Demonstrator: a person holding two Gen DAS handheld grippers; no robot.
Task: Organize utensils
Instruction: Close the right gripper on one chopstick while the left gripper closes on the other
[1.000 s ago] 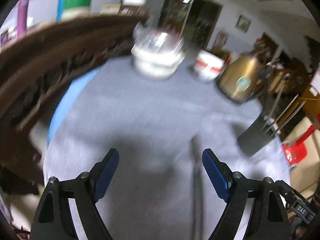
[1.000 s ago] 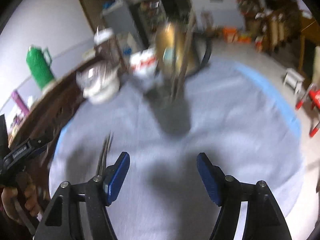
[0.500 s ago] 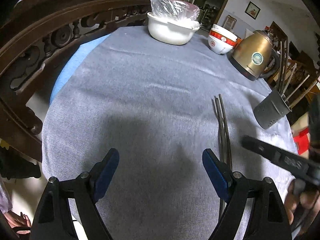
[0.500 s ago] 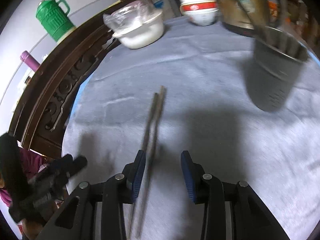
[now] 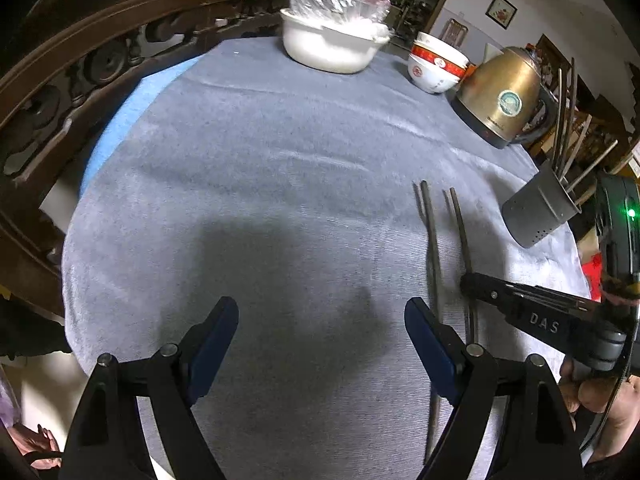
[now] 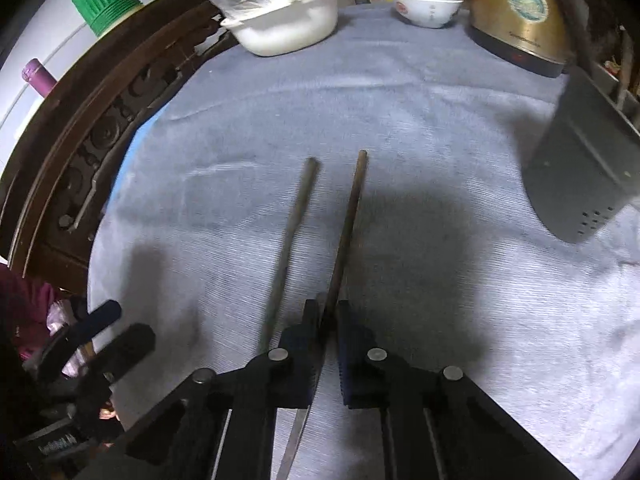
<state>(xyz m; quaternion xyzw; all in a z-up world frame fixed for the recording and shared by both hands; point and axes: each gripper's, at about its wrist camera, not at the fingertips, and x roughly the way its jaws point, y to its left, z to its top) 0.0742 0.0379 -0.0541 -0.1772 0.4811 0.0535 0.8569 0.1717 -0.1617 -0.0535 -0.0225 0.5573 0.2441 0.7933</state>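
My left gripper has black arms with silver rivets and blue pads; my right gripper looks the same, its side stamped "DAS", a green light on its body, and perhaps a maroon sleeve behind

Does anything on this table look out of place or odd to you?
Yes: two chopsticks lie loose on the grey cloth, while the others stand in the grey holder. The right tongs are shut on one chopstick. Nothing looks spilled or broken.

The right chopstick vanishes between the shut jaws; the holder's contents are apparently cropped.
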